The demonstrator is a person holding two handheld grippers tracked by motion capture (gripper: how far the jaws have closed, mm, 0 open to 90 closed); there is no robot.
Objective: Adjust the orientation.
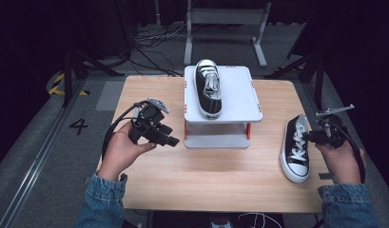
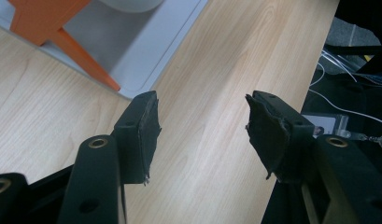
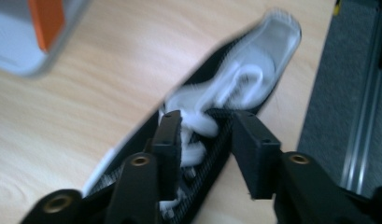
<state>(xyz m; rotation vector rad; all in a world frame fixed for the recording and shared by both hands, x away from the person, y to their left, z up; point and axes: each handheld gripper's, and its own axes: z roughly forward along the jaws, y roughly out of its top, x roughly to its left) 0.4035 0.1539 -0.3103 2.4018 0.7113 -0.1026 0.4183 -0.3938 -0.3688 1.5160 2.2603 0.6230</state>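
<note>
Right gripper sits at the right edge of the table, its jaws straddling the side of a black-and-white sneaker that lies flat on the wood, toe toward the person. In the right gripper view one jaw is over the white laces and the other just outside the shoe's black side; the pads stand apart and do not press, though that view is blurred. Left gripper hangs over the left part of the table, released, with bare wood between its pads. Between the two hands stands a white two-level rack with orange posts, and a second sneaker rests on its top shelf, well apart from the first.
</note>
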